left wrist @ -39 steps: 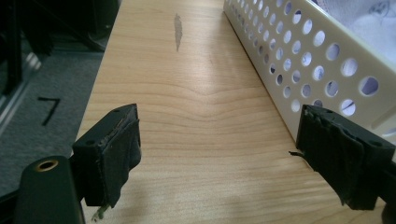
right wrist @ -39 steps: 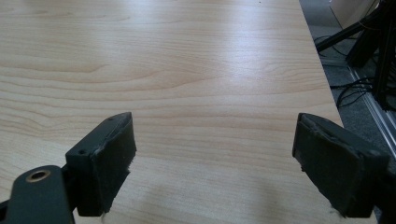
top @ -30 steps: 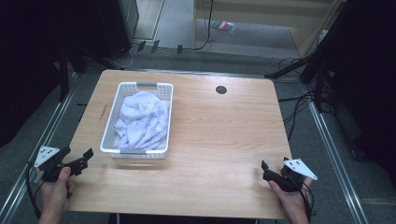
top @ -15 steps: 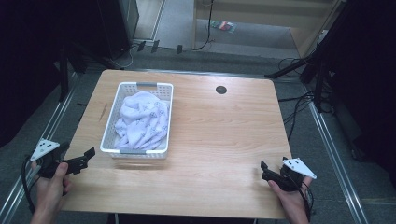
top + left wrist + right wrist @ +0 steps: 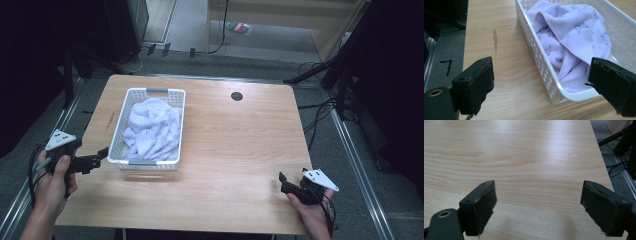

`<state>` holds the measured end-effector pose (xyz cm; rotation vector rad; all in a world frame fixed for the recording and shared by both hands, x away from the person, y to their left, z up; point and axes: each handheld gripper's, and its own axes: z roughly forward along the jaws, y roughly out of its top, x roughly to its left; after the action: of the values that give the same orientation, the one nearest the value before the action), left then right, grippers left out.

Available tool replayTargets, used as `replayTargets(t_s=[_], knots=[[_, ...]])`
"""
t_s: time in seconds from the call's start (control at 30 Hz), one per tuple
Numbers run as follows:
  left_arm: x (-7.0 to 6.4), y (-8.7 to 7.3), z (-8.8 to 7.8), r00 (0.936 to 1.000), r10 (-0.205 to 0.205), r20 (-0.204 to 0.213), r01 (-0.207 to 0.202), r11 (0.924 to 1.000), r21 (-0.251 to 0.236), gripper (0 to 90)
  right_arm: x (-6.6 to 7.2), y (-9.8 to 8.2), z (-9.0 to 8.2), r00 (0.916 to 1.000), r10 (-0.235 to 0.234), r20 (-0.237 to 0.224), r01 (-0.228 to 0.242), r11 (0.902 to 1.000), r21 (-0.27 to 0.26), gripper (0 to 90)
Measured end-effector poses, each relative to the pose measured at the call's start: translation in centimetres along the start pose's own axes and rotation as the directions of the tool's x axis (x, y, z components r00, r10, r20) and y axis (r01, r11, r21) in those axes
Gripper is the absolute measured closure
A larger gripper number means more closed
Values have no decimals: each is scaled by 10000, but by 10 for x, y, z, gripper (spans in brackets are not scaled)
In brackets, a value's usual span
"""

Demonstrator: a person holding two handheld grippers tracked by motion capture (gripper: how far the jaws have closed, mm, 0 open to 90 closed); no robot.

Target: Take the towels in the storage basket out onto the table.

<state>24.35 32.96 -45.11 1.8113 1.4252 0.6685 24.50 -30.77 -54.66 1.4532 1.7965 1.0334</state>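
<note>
Jaws standing wide apart on both tools, gripping nothing. Left gripper [image 5: 540, 87] hovering just off the near left corner of the basket [image 5: 541, 67], its two black pads framing that corner without touching it — one pad over bare wood, the other over the basket's near end. Right gripper [image 5: 539, 207] hanging equally spread above bare tabletop, nothing between the pads but wood grain.

From the high view: left gripper [image 5: 102, 152] sitting at about 8 o'clock on the table [image 5: 240, 150], pointing toward 3 o'clock at the basket [image 5: 116, 140]; right gripper [image 5: 281, 181] sitting at about 4 o'clock, near the front right corner, well apart from the basket.

Counting: two grippers, two hands — left hand [image 5: 52, 180] and right hand [image 5: 312, 212] — one basket, one heap of cloth [image 5: 152, 127], one dark round grommet [image 5: 236, 96] toward 1 o'clock on the table.

Basket lying left of the table's centre, at about 10 o'clock, long side running toward 12: white plastic, rectangular, walls perforated with rows of small holes. Cloth [image 5: 574, 37] crumpled inside, filling most of it — pale lilac, soft-looking, stitched along the edges, printed with small dark cartoon faces. Whether one piece or several, impossible to tell.
</note>
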Motion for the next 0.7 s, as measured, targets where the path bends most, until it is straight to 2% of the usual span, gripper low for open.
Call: replayTargets(t_s=[0.07,0.1,0.17,0.23,0.27,0.37,0.6,0.67,0.7], knots=[[-4,7,3,9996,267,87,-269,9995,178,71,0,0,0,10000,0,2,0,10000,3,134],[-4,7,3,9996,267,87,-269,9995,178,71,0,0,0,10000,0,2,0,10000,3,134],[-9,17,9,9978,524,402,-537,9981,316,71,0,0,0,10000,-11,-5,11,10000,6,134],[-11,21,11,9972,606,445,-624,9973,398,76,0,0,0,10000,-17,-7,17,10000,2,133],[-14,27,17,9956,764,537,-795,9950,602,76,0,0,0,10000,-26,-17,26,10000,-3,133],[-18,35,26,9954,769,577,-823,9918,979,76,0,0,0,10000,-22,-35,22,10000,-3,134],[-26,51,42,9915,910,932,-1017,9878,1183,76,0,0,0,10000,-38,-74,38,10000,-14,134],[-30,56,50,9865,1065,1246,-1225,9841,1288,57,0,0,0,10000,-35,-83,35,10000,-10,134],[-31,57,53,9825,1099,1503,-1301,9826,1325,0,0,0,0,9999,-42,-93,42,10000,-7,134]])
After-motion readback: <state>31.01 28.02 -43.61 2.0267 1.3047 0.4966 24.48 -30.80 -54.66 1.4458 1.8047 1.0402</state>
